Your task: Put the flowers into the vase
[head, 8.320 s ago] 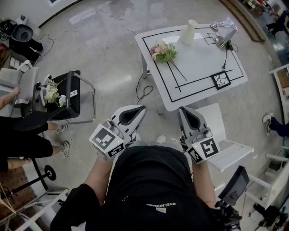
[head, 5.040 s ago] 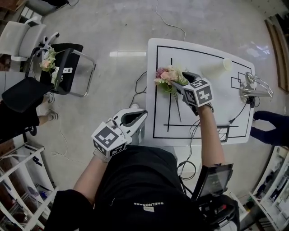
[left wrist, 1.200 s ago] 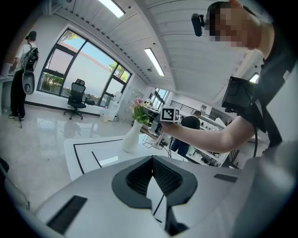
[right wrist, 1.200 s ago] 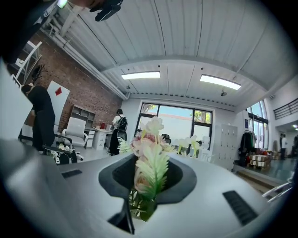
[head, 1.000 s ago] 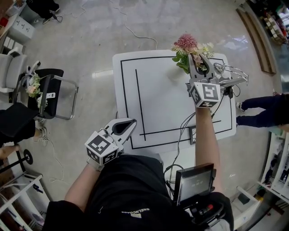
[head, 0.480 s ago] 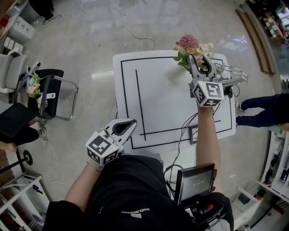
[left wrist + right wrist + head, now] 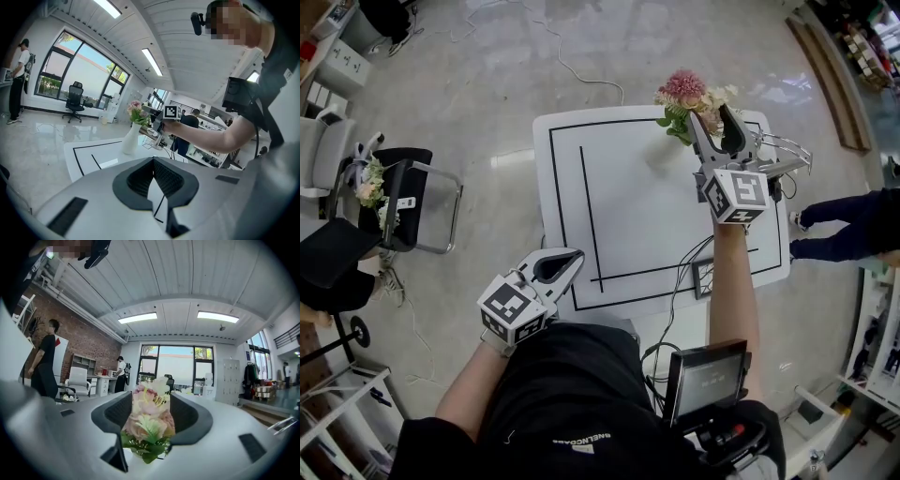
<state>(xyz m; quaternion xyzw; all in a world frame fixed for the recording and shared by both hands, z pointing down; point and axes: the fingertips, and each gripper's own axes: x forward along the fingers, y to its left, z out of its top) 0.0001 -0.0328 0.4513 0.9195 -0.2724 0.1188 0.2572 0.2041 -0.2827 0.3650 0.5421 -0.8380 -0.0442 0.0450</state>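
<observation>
A bunch of pink and cream flowers (image 7: 687,92) stands upright in the white vase (image 7: 130,138) at the far side of the white table (image 7: 628,216). My right gripper (image 7: 711,114) is level at the bunch, its jaws opening. The blooms (image 7: 149,416) sit between the pads with a gap on each side. My left gripper (image 7: 576,253) hangs low by the table's near-left edge, far from the vase. It is shut and holds nothing; in the left gripper view (image 7: 153,159) its pads meet at the tips.
A metal wire stand (image 7: 780,155) and cables (image 7: 684,267) lie at the table's right, beside a square marker tile (image 7: 705,278). A black chair (image 7: 408,202) with a second small bouquet (image 7: 367,186) stands at left. A person's legs (image 7: 839,225) are at the right.
The right gripper's jaws have spread apart and come off the flower bunch, which stays upright in the vase. The left gripper has not moved.
</observation>
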